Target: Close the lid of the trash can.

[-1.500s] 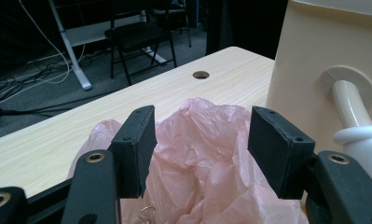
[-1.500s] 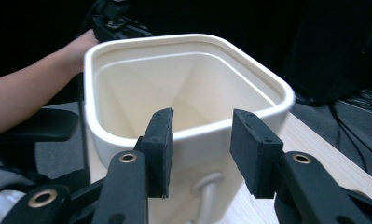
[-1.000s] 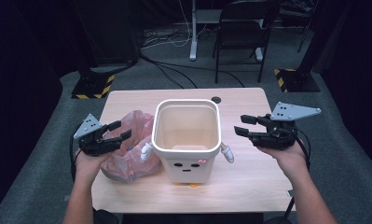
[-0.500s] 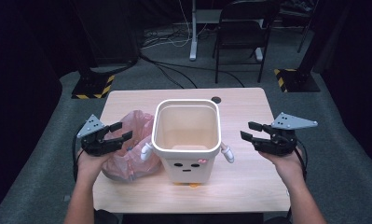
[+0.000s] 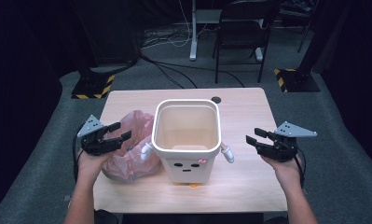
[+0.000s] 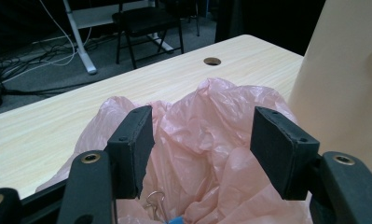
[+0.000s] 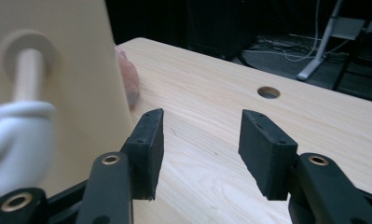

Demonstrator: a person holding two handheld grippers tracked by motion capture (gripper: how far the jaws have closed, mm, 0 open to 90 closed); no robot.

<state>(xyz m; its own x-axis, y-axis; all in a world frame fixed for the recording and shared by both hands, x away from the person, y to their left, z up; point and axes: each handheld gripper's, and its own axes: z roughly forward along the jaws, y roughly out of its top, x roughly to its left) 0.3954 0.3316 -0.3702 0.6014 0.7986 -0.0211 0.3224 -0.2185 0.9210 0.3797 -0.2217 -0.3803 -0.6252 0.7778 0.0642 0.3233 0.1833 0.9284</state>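
No readable text or labels

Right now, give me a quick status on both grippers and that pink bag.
Left gripper open, over pink bag, not gripping. Right gripper open, empty, beside bin. Bag crumpled against bin's left side; nothing blocking.

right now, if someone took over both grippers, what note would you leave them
Left gripper: jaws open, hovering over the pink plastic bag, nothing clamped. A binder clip lies in the bag's folds just below the jaws.
Right gripper: open and empty, beside the cream bin near its little white arm, not touching it.
Things: the bin stands upright mid-table and looks unlined; the bag lies crumpled against its left side.
Done: nothing gripped yet.
Left, most likely: grip the bag, open it and fit it into the bin.
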